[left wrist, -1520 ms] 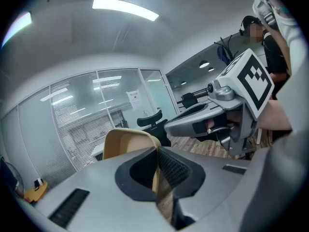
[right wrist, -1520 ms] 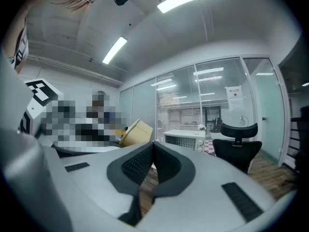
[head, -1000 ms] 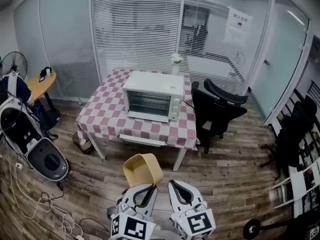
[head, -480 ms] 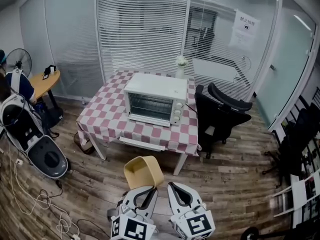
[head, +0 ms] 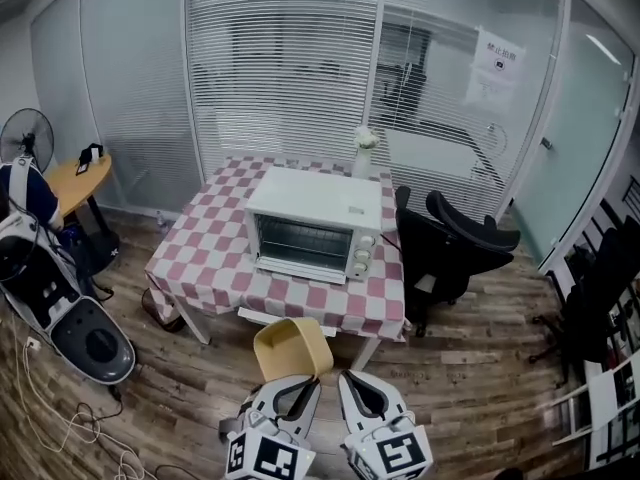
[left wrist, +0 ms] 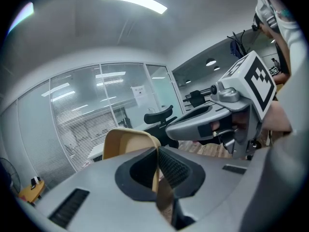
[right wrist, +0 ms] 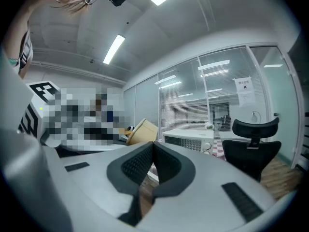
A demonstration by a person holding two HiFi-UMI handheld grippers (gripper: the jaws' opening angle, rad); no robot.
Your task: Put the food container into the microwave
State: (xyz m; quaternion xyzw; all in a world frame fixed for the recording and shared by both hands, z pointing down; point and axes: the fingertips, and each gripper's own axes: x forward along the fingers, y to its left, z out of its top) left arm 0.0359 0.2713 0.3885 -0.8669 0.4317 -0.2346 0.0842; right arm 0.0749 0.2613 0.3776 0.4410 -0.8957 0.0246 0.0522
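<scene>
A tan open food container (head: 292, 348) hangs in front of the table, its rim clamped edge-on between the pads of my left gripper (head: 302, 380). In the left gripper view the container (left wrist: 126, 140) rises above the shut jaws of that gripper (left wrist: 157, 152). My right gripper (head: 351, 378) travels beside it on the right, shut with nothing between its pads (right wrist: 152, 147). The white microwave (head: 315, 225) stands on the red-and-white checked table (head: 197, 260) with its glass door closed. It also shows ahead in the right gripper view, the microwave (right wrist: 189, 139) just right of the container (right wrist: 143, 130).
A black office chair (head: 452, 251) stands close to the table's right end. A small vase of flowers (head: 365, 140) sits behind the microwave. At the left are a white-and-black wheeled device (head: 62, 303), a round wooden side table (head: 72, 175) and a fan (head: 22, 134). Glass walls with blinds close off the back.
Both grippers and the container have moved toward the table, which now lies nearer and lower in the head view. The grip on the container is unchanged.
</scene>
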